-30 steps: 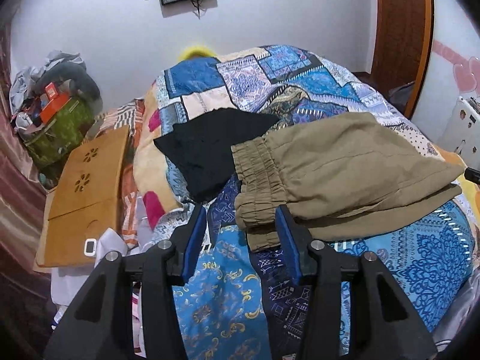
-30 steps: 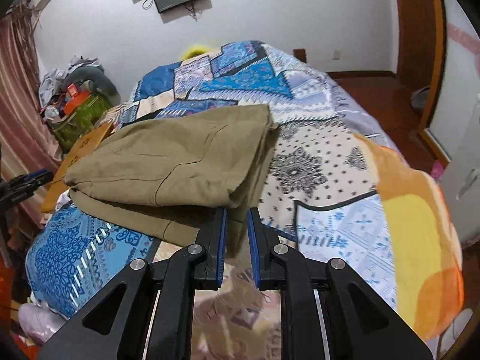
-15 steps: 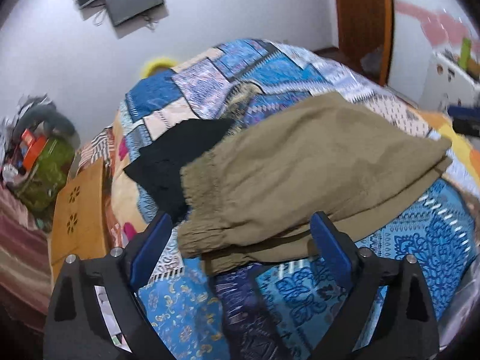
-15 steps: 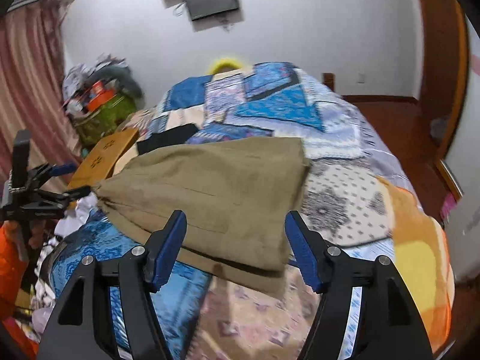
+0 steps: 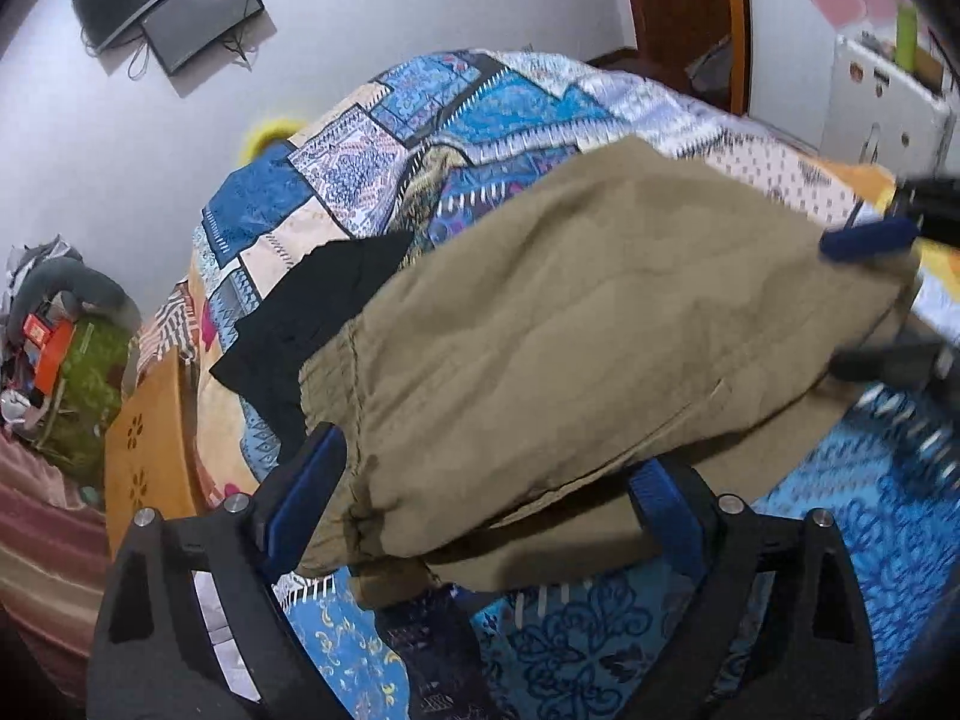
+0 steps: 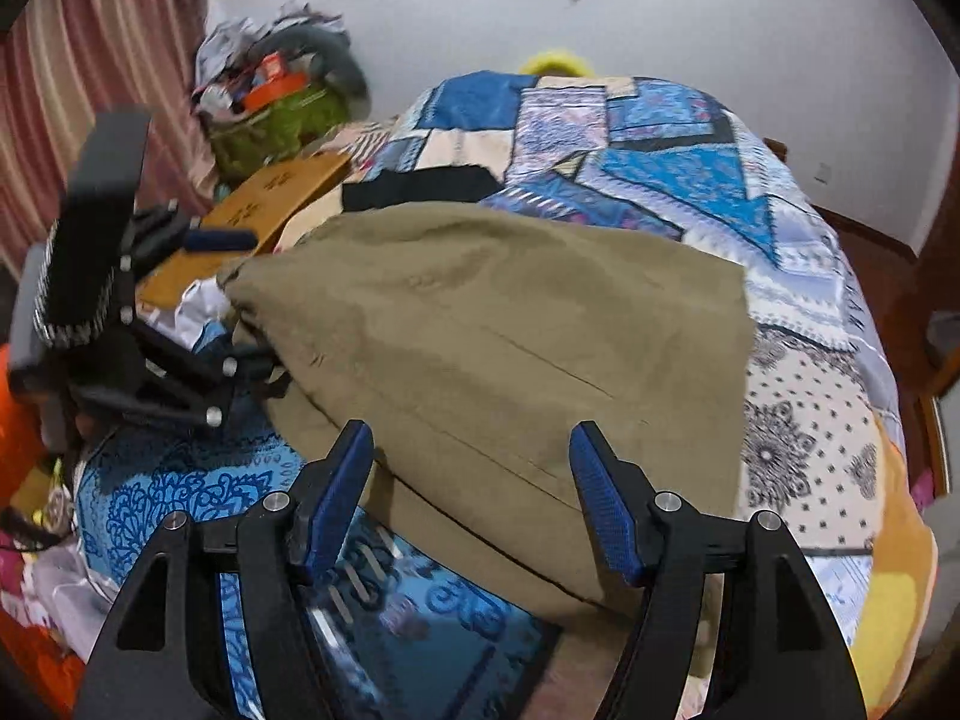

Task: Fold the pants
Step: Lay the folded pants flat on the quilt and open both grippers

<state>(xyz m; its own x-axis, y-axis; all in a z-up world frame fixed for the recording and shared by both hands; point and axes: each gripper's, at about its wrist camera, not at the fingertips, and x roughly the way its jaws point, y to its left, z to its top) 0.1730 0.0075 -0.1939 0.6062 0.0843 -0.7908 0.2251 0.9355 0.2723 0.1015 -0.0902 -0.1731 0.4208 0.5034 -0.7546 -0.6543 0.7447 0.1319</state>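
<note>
Khaki pants (image 5: 570, 348) lie folded in a flat stack on the patchwork bedspread (image 5: 480, 114); they also show in the right wrist view (image 6: 510, 348). My left gripper (image 5: 486, 498) is wide open, its blue pads straddling the elastic waistband end of the stack. My right gripper (image 6: 474, 492) is wide open, its pads straddling the opposite end. Neither pad visibly presses the cloth. Each gripper shows in the other's view: the right gripper (image 5: 870, 240) at the far right, the left gripper (image 6: 222, 240) at the left.
A black garment (image 5: 318, 312) lies on the bed just beyond the pants. A wooden lap table (image 5: 144, 450) leans at the bed's left side, with a cluttered green basket (image 6: 276, 120) behind it. A wall screen (image 5: 198, 12) hangs above. A white cabinet (image 5: 882, 108) stands right.
Both grippers have opened wide and moved in closer, so the pants' two ends now sit between their pads. The right gripper was shut a second ago.
</note>
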